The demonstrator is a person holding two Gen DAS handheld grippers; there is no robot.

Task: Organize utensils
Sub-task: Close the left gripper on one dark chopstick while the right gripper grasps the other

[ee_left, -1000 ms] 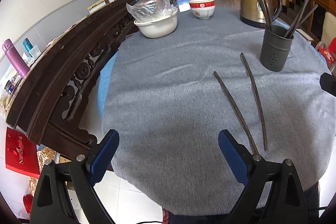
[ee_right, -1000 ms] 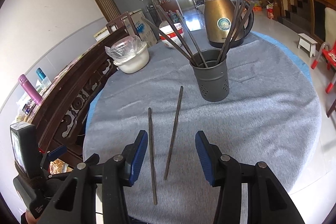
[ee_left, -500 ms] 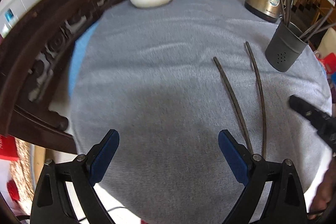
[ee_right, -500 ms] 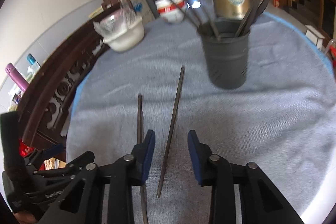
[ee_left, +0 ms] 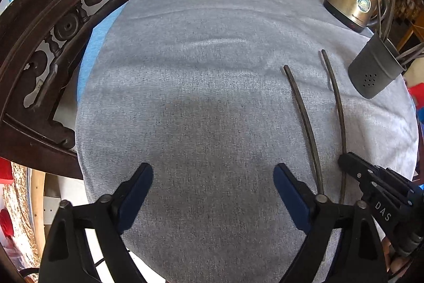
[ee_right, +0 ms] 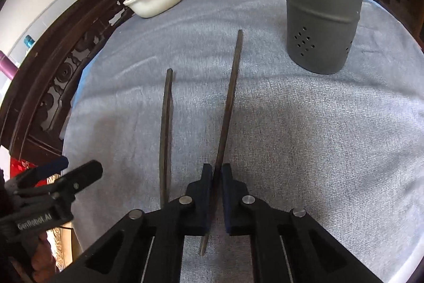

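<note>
right gripper [ee_right: 216,178]: pitched steeply down, jaws clamped on long dark wooden chopstick [ee_right: 230,97]. left gripper [ee_left: 213,186]: pitched steeply down, jaws wide, closing, nothing between, over grey-clothed bench [ee_left: 212,70].

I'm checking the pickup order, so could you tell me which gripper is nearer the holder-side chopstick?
Right. The right gripper is clamped on that chopstick; the left gripper hangs open beside it.

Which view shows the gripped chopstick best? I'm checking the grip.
The right wrist view: the right gripper is shut on the chopstick, full length visible. The left wrist view shows it curved, its near end hidden.
</note>
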